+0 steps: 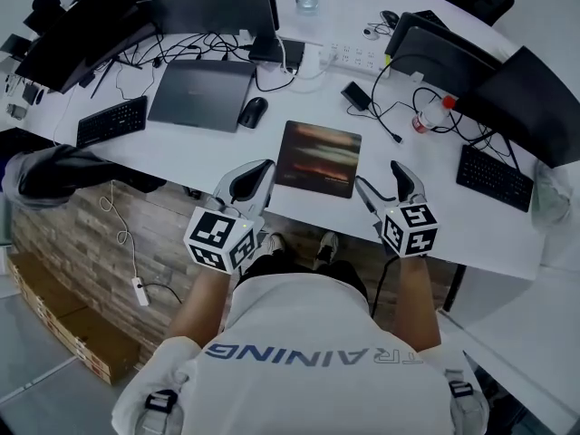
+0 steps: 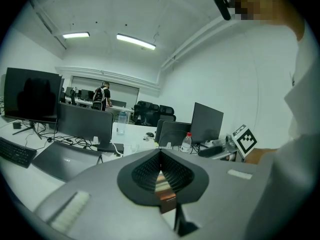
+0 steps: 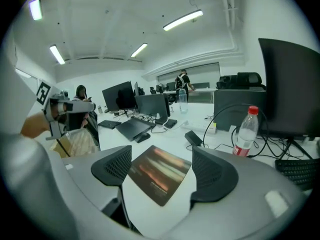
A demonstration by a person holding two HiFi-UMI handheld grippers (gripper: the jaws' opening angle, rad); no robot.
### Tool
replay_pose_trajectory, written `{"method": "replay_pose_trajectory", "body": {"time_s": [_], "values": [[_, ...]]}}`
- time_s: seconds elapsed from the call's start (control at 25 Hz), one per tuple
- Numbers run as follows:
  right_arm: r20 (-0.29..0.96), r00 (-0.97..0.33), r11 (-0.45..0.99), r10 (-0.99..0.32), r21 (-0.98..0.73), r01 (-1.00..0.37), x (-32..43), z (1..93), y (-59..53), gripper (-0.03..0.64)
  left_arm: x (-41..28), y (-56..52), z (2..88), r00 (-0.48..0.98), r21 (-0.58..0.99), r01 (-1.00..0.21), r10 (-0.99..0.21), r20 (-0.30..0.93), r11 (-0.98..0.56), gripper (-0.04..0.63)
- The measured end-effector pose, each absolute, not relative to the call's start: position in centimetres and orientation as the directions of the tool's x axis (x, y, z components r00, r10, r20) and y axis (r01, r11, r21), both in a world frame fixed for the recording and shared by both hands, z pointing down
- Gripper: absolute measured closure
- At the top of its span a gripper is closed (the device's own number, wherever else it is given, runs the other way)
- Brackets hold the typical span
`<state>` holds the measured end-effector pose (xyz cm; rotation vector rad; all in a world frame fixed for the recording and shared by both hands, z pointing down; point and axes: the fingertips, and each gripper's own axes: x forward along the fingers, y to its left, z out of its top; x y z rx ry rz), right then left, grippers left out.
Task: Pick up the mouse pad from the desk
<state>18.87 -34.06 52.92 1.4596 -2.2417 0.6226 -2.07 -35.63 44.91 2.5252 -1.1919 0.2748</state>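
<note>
Currently mouse pad [image 1: 318, 159] lies flat on counter [image 1: 199, 152]. Right claw [image 1: 379, 178] gapes wide, empty, just right of it; left claw [image 1: 263, 172] closed, empty, just left.

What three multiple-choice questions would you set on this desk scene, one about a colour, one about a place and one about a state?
1. The bottle has a cap that is: A blue; B green; C red.
2. In the head view, relative to the mouse pad, the mouse lies: A on top of it; B to its left, by the laptop; C to its right, by the bottle.
3. The right gripper is: A open and empty; B shut on the mouse pad; C shut on the bottle.

Answers: 1 C, the red cap shows in the head view and the right gripper view. 2 B, the mouse sits right at the laptop's near edge. 3 A, its jaws stand apart and the mouse pad lies flat beyond them.
</note>
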Motion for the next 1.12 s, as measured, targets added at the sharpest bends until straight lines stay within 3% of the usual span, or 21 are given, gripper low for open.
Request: {"method": "replay_pose_trajectory", "body": {"time_s": [0.16,0.56,1.12], "values": [[0.653,-0.377,0.39,-0.657,-0.134,-0.911,17.6,57.6,-33.6,0.184,-2.5,-35.2,45.6,0.616,0.238,-0.787,-0.718,0.323,-0.569,0.595],[0.842,-0.31,0.447,-0.441,-0.093,-0.89,15.9,71.3,-33.1,0.184,-3.1,-34.1,47.5,0.589,0.272,-0.808,-0.719,0.369,-0.522,0.594],[0.857,-0.297,0.487,-0.422,-0.062,-0.871,15.2,75.5,-32.9,0.229,-2.6,-33.8,48.8,0.592,0.281,-0.806,-0.704,0.392,-0.521,0.594]]}}
